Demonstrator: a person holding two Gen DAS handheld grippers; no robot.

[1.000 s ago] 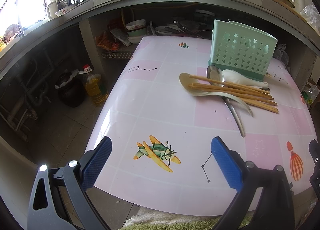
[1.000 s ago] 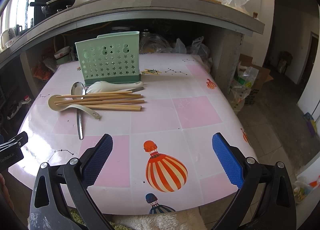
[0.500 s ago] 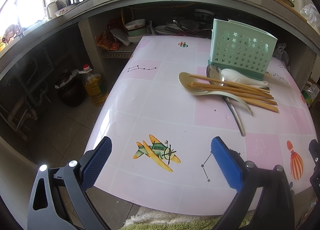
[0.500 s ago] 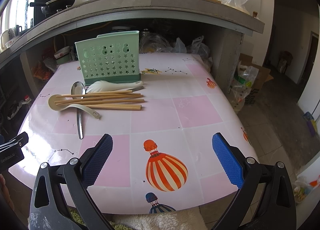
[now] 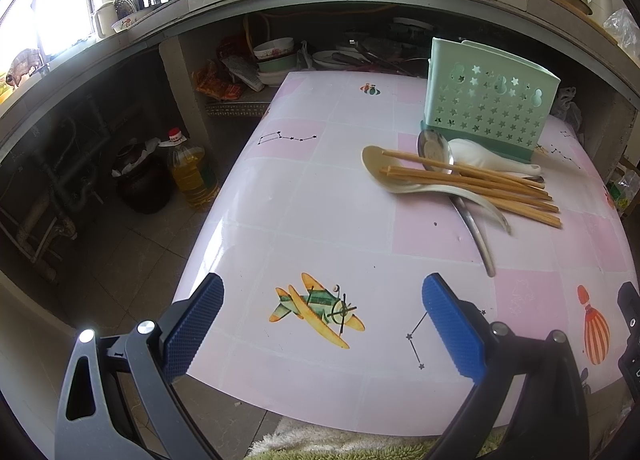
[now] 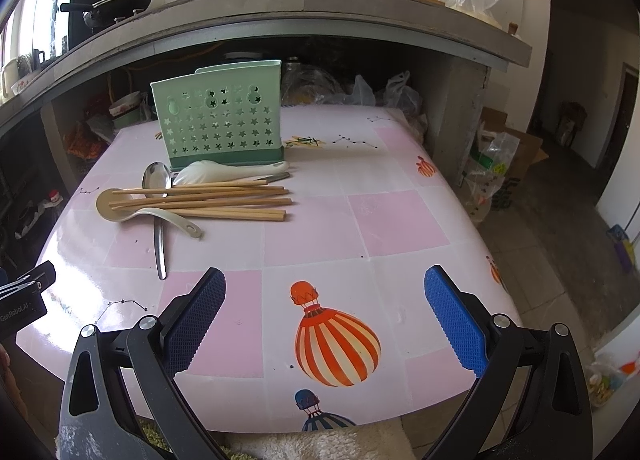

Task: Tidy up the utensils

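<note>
Left gripper (image 5: 322,324): jaws spread wide, holding nothing, hovering over the near edge of the table above a printed airplane.
Right gripper (image 6: 325,318): jaws spread wide, holding nothing, above a printed striped balloon near the table's front edge.
Table (image 6: 392,220): pink and white checked cover with cartoon prints.
Utensil holder (image 6: 219,118): mint green, star-shaped cutouts, standing upright toward the far side of the table, under a concrete counter (image 6: 320,16).
Wooden chopsticks (image 6: 208,202): several lying flat in a loose bundle just in front of the holder, their tips resting across the spoons.
Metal spoon (image 6: 159,216): bowl near the holder's base, handle pointing toward the grippers, partly under the chopsticks.
Beige ladle spoon (image 6: 120,206): bowl under the chopstick tips, curved handle crossing the metal spoon.
White ceramic spoon (image 6: 224,171): lying against the holder's base, just behind the chopsticks.
Oil bottle (image 5: 192,170): on the floor left of the table.
</note>
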